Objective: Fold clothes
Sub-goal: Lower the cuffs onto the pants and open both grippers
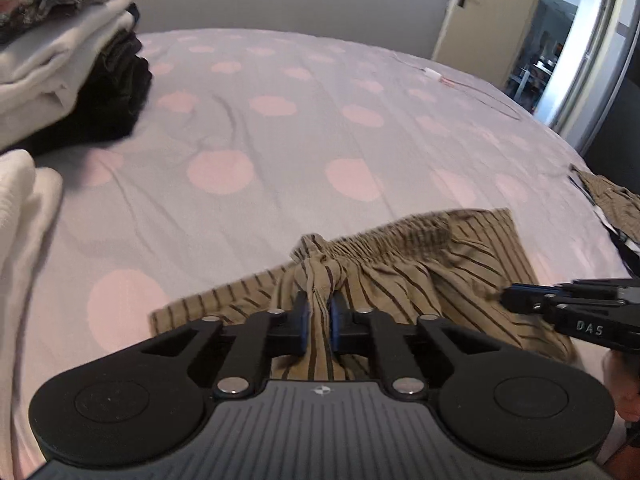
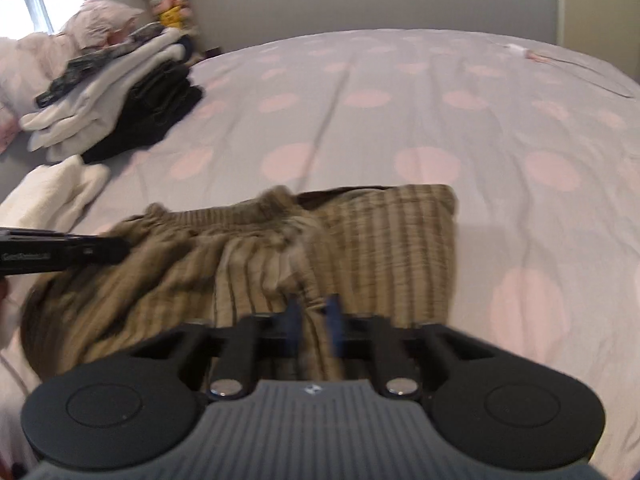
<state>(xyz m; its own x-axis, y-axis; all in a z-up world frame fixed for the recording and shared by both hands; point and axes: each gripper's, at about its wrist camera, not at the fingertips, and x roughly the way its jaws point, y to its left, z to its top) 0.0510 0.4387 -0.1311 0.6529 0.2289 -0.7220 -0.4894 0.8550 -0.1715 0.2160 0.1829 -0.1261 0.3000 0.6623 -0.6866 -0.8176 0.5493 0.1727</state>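
A tan garment with dark stripes and a gathered elastic waistband lies on the bed near me; it also shows in the right wrist view. My left gripper is shut on a bunched fold of this striped cloth. My right gripper is shut on another fold of the same garment; it also shows from the side in the left wrist view. The left gripper enters the right wrist view from the left. The right wrist view is blurred.
The bed has a lilac sheet with pink dots. A stack of folded white and black clothes sits at the far left. A white towel lies near left. More striped cloth lies at the right edge. An open door is behind.
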